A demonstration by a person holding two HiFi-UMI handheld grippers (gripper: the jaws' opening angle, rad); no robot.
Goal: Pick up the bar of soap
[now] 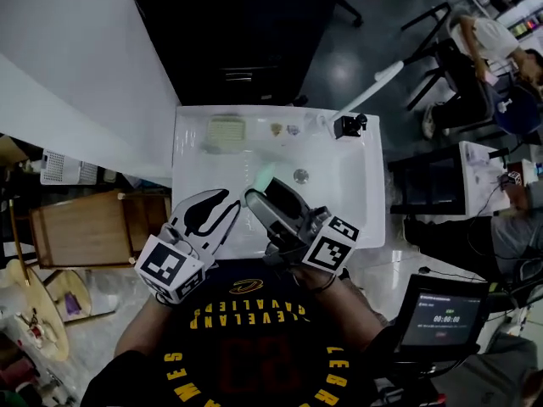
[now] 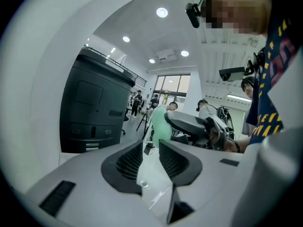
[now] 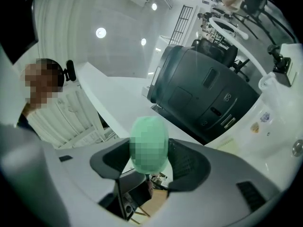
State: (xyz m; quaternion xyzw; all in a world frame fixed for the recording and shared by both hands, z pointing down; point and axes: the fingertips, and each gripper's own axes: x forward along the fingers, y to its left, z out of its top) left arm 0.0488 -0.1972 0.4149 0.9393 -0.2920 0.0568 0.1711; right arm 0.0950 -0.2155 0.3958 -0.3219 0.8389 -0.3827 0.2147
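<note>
A pale green bar of soap (image 1: 265, 175) is clamped between the jaws of my right gripper (image 1: 258, 192), lifted above the white sink basin (image 1: 339, 193). In the right gripper view the soap (image 3: 148, 143) fills the gap of the right gripper (image 3: 149, 159), partly under a mosaic patch. My left gripper (image 1: 231, 203) hovers just left of it over the sink's front edge, open and empty. The left gripper view shows the left gripper (image 2: 150, 148) with a clear gap, and beyond it the soap (image 2: 161, 124) in the other gripper.
A ribbed soap dish (image 1: 226, 129) sits at the sink's back left, small items (image 1: 284, 129) along the back rim, a faucet (image 1: 365, 89) at the back right, a drain (image 1: 300, 175) mid-basin. A wooden cabinet (image 1: 85, 227) stands left, a monitor (image 1: 441, 319) right.
</note>
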